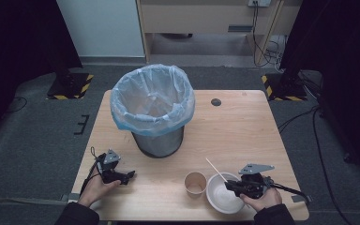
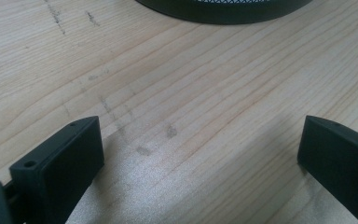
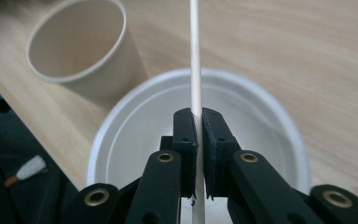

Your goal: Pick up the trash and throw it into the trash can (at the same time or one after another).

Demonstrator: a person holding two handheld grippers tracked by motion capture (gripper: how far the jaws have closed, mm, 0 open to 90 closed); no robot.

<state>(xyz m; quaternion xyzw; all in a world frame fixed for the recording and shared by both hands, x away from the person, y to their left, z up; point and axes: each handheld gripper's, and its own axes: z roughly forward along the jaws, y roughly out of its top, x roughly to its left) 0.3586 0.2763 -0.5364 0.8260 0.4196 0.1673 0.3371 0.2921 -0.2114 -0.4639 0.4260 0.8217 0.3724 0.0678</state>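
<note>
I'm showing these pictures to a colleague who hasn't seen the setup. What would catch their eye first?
Probably the bin with its pale blue liner, standing at the table's far middle. Next, the right gripper shut on a thin wooden stick over a white bowl, with a paper cup beside it.

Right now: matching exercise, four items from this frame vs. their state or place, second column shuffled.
Column A:
1. wooden stick
2. paper cup
3. left gripper
4. bin

Column B:
a. lined with a pale blue bag, at the middle of the table
b. jaws wide apart over bare wood
c. clamped between the right gripper jaws, above the white bowl
d. upright, empty, just left of the white bowl

Pairs: 1-c, 2-d, 3-b, 4-a
</note>
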